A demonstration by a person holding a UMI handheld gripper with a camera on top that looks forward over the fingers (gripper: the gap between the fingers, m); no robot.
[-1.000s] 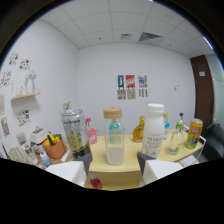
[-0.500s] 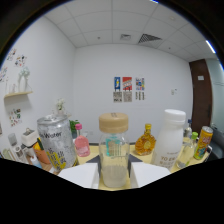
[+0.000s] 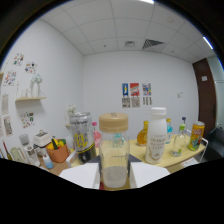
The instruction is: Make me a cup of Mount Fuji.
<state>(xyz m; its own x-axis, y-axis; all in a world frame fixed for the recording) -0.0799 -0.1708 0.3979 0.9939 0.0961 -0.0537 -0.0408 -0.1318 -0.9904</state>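
A clear glass jar [image 3: 114, 155] with a round wooden lid stands upright between my two white fingers, with some pale content low inside it. My gripper [image 3: 114, 174] is shut on it, the left finger [image 3: 80, 176] and the right finger [image 3: 150, 174] pressing on its sides. The jar's base is hidden below the fingers. Beyond the jar, on the pale yellow table [image 3: 192, 156], stand a silver drink can [image 3: 82, 137] to the left and a white bottle [image 3: 157, 135] to the right.
Behind the white bottle are an amber bottle [image 3: 143, 132], a small glass [image 3: 177, 142] and an orange-green can [image 3: 196, 136]. An orange cup [image 3: 57, 150] with utensils sits left of the silver can. A wall shelf [image 3: 30, 99] hangs at the left.
The jar went from standing ahead on the table to sitting between the fingers. Since then the can and bottles have shrunk and drawn inward, so the gripper has pulled back with the jar.
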